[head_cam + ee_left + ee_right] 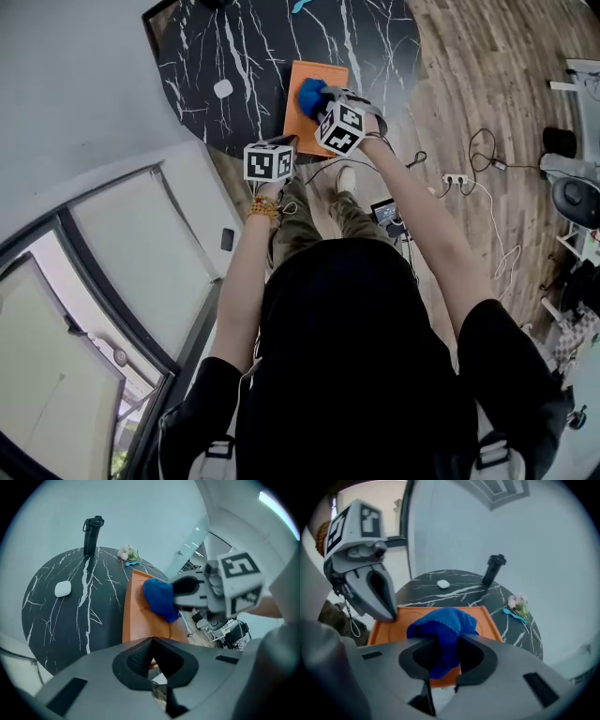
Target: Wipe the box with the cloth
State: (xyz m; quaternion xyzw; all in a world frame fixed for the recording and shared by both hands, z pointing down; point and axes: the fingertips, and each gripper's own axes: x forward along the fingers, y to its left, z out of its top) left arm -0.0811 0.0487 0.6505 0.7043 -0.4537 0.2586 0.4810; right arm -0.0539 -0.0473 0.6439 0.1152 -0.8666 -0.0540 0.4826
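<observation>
So the orange box (324, 77) is lying flat on the round black marble table (202, 47), right up at the edge nearest the person. The blue cloth (307, 94) is bunched up over the top of it, and the right tongs (442, 660) are clenched on that cloth, with a wad of it squeezed between the jaws and the rest puffing out in front over the orange surface. The left tongs (152, 656) are clamped fully together with nothing in them, angled down with the tip right at the box's near corner. Looks like it's resting on the rim there, but honestly I can't tell if it's actually touching. Both tongs sit close together, left one just beside the cloth. Further out on the table there's a little white rounded thing (223, 89) well off to the left of the box, a tall black bottle (92, 534) at the far edge, and a small sprig of flowers (127, 552) with something light blue (515, 614) next to it. Beyond that it's wood floor (487, 75) with a power strip (455, 178) and loose cables.
</observation>
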